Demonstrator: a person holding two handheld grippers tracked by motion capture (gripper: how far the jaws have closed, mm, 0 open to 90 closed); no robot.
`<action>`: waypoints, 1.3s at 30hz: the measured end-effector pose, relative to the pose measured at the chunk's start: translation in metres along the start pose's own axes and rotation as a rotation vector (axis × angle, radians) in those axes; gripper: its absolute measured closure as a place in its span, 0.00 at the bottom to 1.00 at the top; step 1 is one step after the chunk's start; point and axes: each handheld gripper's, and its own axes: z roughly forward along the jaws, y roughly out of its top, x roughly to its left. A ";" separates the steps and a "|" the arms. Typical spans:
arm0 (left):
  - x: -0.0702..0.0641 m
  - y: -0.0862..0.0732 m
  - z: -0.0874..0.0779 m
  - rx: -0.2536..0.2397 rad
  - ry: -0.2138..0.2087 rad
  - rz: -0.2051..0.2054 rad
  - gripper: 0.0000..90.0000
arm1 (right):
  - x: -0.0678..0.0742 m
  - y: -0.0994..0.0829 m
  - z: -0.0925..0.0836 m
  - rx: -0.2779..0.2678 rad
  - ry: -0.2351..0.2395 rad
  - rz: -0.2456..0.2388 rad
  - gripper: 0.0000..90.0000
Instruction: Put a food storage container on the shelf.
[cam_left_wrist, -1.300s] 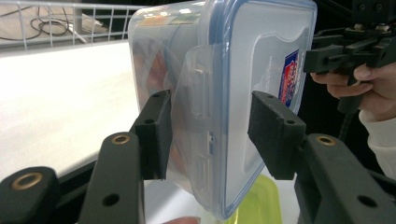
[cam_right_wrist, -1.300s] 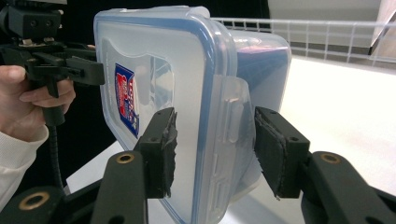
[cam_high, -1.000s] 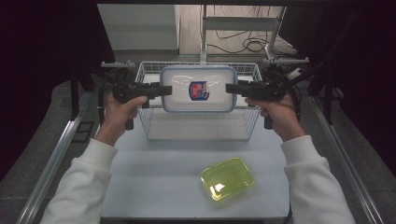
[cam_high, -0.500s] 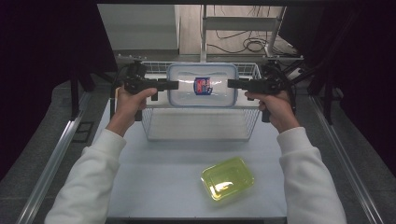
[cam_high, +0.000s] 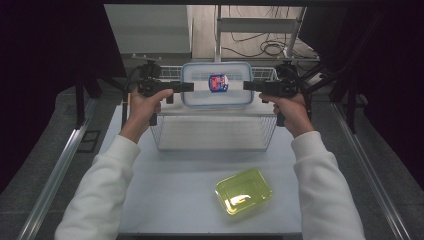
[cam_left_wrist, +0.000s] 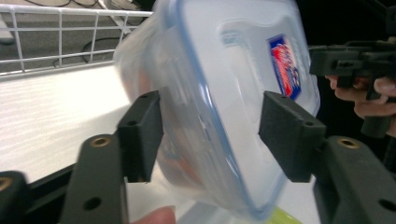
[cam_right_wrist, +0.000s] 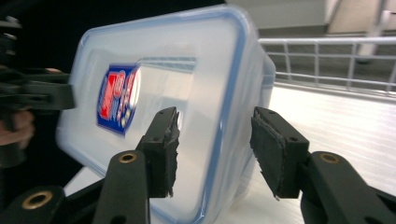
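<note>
A clear food container (cam_high: 216, 85) with a blue-rimmed lid and a red and blue label hangs over the far end of a wire basket (cam_high: 210, 147). My left gripper (cam_high: 189, 86) is at its left end and my right gripper (cam_high: 248, 86) at its right end. In the right gripper view the pads (cam_right_wrist: 161, 149) clamp the container's rim (cam_right_wrist: 224, 116). In the left gripper view the jaws (cam_left_wrist: 212, 135) have just been opening. The blurred container (cam_left_wrist: 224, 93) still sits between them, and the pads look slack on it.
A yellow-green lidded box (cam_high: 244, 191) lies on the pale table (cam_high: 170, 200) near the front, right of centre. The basket stands at the table's far middle. Dark cloth hangs at both sides, and metal rails run along the table's edges.
Both hands have carried the container away from the person, from over the basket's near part to its far end. The left jaws stand wider than before.
</note>
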 end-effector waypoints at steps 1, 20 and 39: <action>0.003 0.001 0.002 -0.004 0.004 -0.010 0.43 | 0.000 0.000 0.001 0.001 -0.009 -0.001 0.56; -0.021 -0.012 -0.036 -0.038 0.099 0.067 0.55 | -0.002 -0.013 -0.025 -0.037 0.012 0.034 0.44; -0.028 -0.051 0.005 0.119 0.025 0.110 1.00 | -0.007 -0.072 -0.045 -0.004 0.097 0.017 0.38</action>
